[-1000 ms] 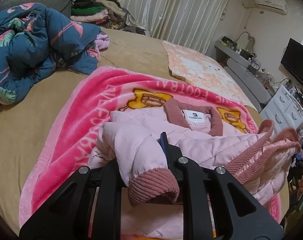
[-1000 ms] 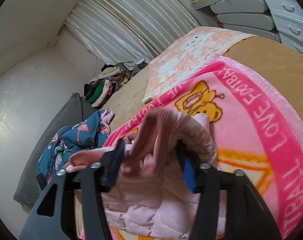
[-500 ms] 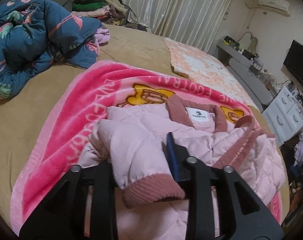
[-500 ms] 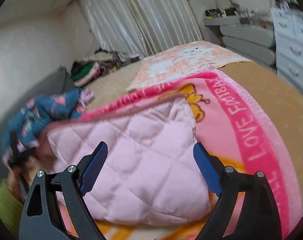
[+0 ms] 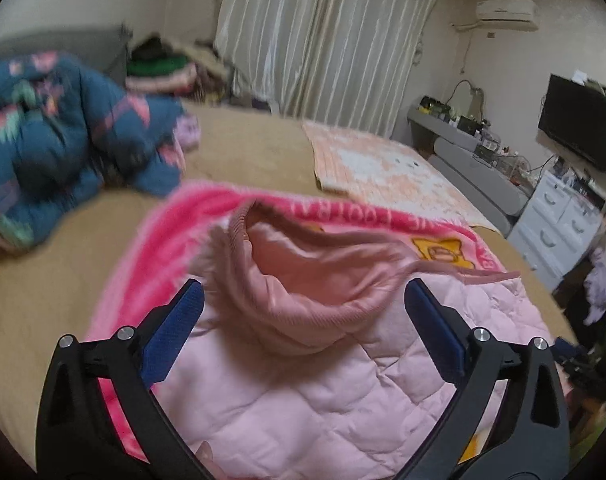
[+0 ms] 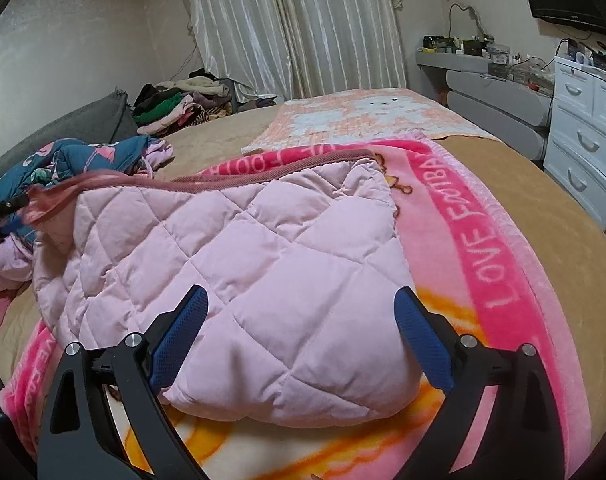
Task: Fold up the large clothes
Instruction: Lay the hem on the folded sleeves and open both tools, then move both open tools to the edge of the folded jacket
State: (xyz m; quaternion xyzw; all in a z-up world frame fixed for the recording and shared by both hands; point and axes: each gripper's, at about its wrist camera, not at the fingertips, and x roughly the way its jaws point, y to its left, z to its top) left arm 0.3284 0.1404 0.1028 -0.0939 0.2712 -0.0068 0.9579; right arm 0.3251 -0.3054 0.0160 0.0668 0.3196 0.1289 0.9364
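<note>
A pale pink quilted jacket [image 6: 239, 256] lies folded over on a bright pink "LOVE FOOTBALL" blanket [image 6: 495, 240] on the bed. In the left wrist view the jacket [image 5: 311, 392] fills the near field, its darker pink ribbed hem [image 5: 303, 312] bunched up between the fingers. My left gripper [image 5: 303, 328] is open and holds nothing, just above that hem. My right gripper [image 6: 301, 334] is open and empty, its fingers spread either side of the jacket's near folded edge.
A crumpled blue floral quilt [image 5: 63, 152] lies at the left of the bed. A peach patterned mat [image 6: 367, 120] lies beyond the blanket. A pile of clothes [image 6: 175, 108] sits at the far side by the curtains. White drawers [image 6: 587, 136] stand right.
Both grippers have let go of the jacket and opened wide. The sleeve cuff has left the left gripper. The jacket's lower part now lies folded over the top.
</note>
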